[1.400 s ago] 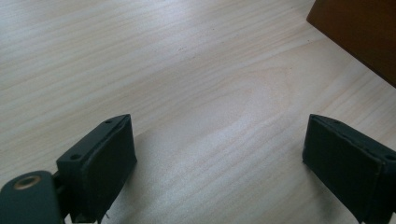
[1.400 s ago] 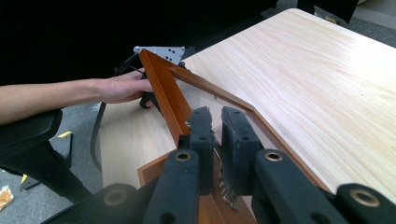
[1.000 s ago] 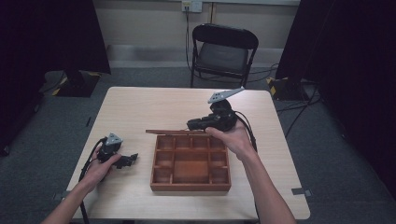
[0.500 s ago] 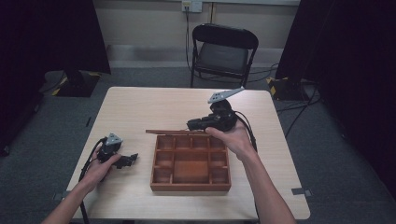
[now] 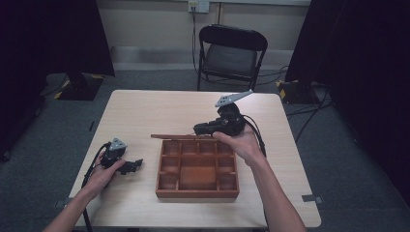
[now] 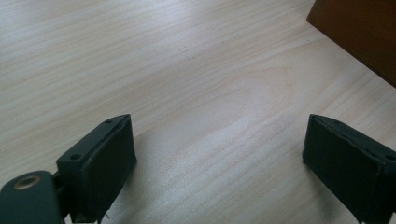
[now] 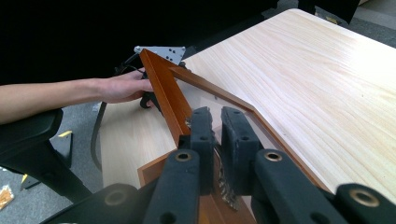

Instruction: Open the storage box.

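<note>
Pale wooden surface, folding chair beyond. Right hand-held gripper pinches the lid of the compartmented wooden box, apparently lifting it open at the far edge; left hand-held gripper rests wide beside the box, likely waiting.

No readable text, labels, brands or numbers on any surface in these views.

Colours we see around our two black grippers

Our black right gripper grips the reddish-brown framed lid; below it sits the reddish-brown compartmented wooden box. Under our black left gripper lies the pale, streaky-grained wooden table.
</note>
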Available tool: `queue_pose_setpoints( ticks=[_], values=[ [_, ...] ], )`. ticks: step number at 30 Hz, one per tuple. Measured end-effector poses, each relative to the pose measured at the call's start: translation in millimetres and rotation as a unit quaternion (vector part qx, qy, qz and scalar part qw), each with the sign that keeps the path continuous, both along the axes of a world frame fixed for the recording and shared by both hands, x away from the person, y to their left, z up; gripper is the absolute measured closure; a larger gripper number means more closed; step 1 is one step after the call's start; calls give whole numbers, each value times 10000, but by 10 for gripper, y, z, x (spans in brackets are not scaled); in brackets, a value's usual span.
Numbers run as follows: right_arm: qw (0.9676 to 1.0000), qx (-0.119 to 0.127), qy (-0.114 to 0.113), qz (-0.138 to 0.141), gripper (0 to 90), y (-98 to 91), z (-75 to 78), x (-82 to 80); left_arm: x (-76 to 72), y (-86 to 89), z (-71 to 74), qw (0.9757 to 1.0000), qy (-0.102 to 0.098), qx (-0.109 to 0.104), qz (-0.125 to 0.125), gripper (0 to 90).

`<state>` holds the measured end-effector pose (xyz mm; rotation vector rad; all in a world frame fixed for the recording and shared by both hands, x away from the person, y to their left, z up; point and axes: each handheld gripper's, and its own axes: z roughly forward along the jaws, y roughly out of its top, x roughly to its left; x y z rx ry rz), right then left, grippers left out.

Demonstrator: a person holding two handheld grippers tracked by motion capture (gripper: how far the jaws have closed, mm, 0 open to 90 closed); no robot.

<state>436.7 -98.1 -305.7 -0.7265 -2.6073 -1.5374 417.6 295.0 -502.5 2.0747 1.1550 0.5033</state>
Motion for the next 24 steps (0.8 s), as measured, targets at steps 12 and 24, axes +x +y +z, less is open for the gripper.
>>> queue_pose_setpoints(
  ticks=[12, 24],
  values=[
    [10000, -14, -1, 12, 838, 2, 1, -3, 0, 0, 0, 10000, -1, 0, 2, 86],
    [10000, -44, -19, 28, 838, 5, 4, -9, 0, 0, 0, 10000, -1, -1, 1, 87]
  ],
)
